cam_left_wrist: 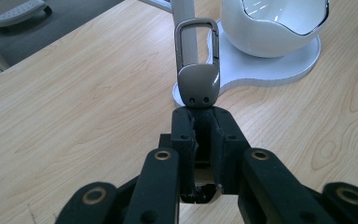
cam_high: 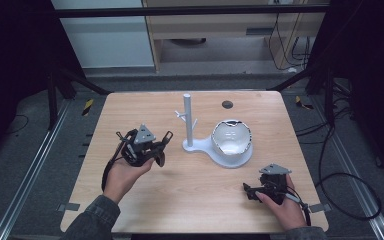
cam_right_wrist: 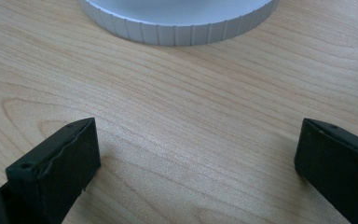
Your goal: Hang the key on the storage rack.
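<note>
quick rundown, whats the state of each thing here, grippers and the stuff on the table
left gripper: shut on the clip, raised off the table
clip: metal carabiner, gate closed, held by its base, loop pointing toward the stand
right gripper: open, empty, low over bare wood
stand: white post upright on its base, pegs bare
bowl: white, upright on the stand's base, looks empty
table: wooden, flat

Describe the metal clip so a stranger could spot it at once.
Start at the white stand at the middle of the wooden table. Left of it, the left gripper is shut on the clip: a grey-brown loop with a two-holed tab, the sole metal piece.
</note>
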Tool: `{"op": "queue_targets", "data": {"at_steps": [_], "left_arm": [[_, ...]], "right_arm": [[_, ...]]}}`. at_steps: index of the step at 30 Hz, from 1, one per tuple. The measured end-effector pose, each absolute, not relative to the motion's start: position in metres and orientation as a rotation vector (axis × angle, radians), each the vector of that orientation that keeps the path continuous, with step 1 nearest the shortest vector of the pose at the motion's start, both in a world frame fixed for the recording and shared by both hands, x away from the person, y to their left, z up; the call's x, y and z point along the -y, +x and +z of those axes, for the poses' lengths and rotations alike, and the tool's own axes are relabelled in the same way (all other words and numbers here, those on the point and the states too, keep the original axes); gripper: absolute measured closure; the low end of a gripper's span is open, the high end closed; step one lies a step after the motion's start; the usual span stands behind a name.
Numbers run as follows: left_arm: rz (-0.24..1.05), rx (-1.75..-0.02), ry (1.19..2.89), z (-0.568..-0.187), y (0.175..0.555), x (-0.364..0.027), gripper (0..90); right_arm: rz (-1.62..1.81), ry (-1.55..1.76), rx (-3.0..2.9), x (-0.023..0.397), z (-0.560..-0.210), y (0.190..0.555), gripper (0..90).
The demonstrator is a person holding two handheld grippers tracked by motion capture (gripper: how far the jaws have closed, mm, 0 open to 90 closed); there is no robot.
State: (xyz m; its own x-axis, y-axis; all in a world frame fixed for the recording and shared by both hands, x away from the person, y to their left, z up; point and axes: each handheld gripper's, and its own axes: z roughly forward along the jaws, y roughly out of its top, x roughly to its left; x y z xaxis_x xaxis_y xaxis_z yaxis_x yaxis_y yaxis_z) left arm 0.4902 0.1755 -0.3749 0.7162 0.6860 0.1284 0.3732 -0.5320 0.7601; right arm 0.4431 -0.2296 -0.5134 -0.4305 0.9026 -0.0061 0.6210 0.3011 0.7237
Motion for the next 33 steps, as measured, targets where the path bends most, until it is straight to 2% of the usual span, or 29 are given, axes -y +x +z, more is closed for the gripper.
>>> {"op": "queue_targets", "data": {"at_steps": [33], "left_arm": [[0.615, -0.781, 2.097, -0.342, 0.497, -0.163, 80.5]], "right_arm": [[0.923, 1.356, -2.164, 0.230, -0.513, 0.443, 0.4]]}}
